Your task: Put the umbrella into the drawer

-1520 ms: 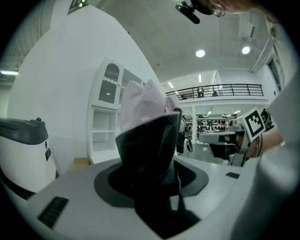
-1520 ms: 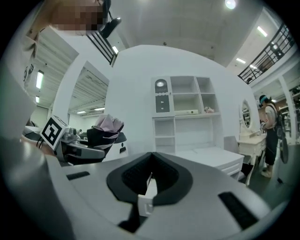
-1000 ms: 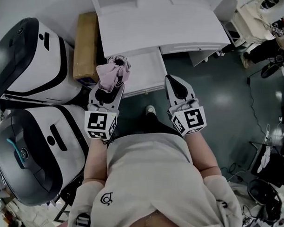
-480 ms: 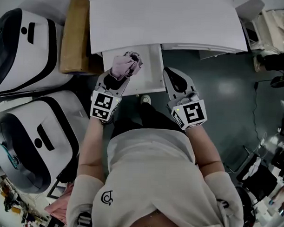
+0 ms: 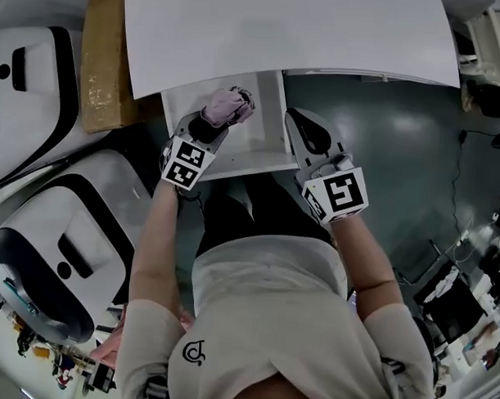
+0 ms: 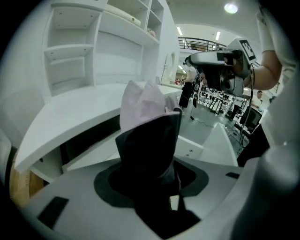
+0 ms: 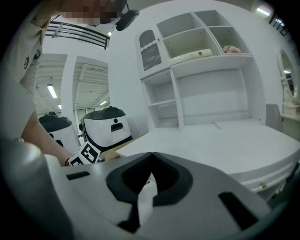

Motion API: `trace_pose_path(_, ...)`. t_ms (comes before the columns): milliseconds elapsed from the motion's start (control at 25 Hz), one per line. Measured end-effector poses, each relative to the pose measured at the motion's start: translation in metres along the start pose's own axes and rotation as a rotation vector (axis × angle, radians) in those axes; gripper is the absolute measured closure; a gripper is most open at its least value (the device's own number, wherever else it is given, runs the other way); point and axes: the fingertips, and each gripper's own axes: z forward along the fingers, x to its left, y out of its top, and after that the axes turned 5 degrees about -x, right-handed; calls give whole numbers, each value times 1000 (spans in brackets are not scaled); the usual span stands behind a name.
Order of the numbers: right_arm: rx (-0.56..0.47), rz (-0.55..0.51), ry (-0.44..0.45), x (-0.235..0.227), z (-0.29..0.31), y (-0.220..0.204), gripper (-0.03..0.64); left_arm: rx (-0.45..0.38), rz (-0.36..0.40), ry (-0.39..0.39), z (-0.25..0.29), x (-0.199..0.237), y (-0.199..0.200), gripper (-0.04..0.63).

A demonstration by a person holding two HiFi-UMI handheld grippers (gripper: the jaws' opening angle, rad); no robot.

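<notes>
A folded pink umbrella is held by its dark lower end in my left gripper, whose jaws are shut on it. It hangs over the inside of the open white drawer under the desk. In the left gripper view the umbrella fills the middle and hides the jaw tips; the drawer lies beyond it. My right gripper is shut and empty, just off the drawer's right front corner. Its tips meet in the right gripper view.
The white desk top overhangs the drawer, with a shelf hutch on it. A cardboard box and white-and-black machines stand at the left. Grey floor lies at the right. The person's legs are close to the drawer front.
Both grippers have come down and forward. The umbrella has moved from above the drawer's front edge to over its inside. The left grip has stayed the same.
</notes>
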Motion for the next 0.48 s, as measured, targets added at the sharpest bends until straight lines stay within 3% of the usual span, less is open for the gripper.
trace_pose_path(480, 37, 85, 2, -19, 20, -34, 609, 190, 14, -106, 81, 1, -43, 370)
